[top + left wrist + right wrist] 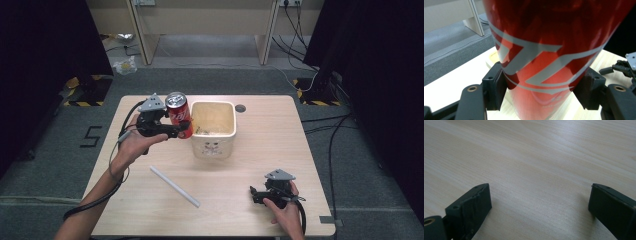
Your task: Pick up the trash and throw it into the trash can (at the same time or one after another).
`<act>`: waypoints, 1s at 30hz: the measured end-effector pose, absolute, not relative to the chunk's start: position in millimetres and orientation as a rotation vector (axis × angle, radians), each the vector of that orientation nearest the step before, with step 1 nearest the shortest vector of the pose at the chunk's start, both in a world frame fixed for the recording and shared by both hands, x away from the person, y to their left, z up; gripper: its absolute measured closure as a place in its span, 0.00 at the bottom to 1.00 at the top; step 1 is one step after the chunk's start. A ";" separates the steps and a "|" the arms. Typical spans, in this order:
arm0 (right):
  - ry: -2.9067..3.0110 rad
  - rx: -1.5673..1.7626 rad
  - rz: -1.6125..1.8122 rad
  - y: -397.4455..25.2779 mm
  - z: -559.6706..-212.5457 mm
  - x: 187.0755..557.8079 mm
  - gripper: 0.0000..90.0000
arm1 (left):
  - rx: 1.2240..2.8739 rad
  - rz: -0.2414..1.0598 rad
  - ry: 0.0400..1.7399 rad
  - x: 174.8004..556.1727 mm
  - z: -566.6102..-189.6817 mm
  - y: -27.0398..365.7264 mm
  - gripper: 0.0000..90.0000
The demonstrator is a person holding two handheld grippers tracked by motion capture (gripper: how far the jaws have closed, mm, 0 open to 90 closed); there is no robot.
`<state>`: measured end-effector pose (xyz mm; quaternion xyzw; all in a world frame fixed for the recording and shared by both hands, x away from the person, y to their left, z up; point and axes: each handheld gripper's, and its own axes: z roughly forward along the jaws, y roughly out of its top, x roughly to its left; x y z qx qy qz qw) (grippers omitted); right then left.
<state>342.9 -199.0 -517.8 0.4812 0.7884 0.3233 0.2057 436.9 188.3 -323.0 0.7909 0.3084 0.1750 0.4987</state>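
A: Where is the red soda can?

B: Held above the table, just left of the cream square bin, nearly touching its rim. The left gripper has its 2 jaws pressed against the can's lower sides; in the left gripper view the can sits squeezed between both pads, tilted a little.

A: And the other hand?

B: The right gripper rests low over the near right part of the table, well apart from the bin. Its jaws stand wide apart with nothing between them (just bare wood grain in the right gripper view).

A: What about the surface?

B: A pale wooden table with rounded corners. A white tube lies slanted near the front, and a round hole sits by the far edge.

A: The room?

B: Grey carpet all round, black curtains at both sides, a light wooden desk frame behind, cables trailing on the right, and yellow-black tape at the left.
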 end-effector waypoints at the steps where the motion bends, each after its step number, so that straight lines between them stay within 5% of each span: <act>1: 2.197 1.340 0.900 -199.0 -517.8 343.0 0.05 | 1.908 0.416 0.749 438.9 -322.6 187.0 0.38; 30: 2.198 1.341 0.902 -199.0 -517.6 343.0 0.05 | 1.894 0.390 0.847 504.9 -338.0 137.9 0.38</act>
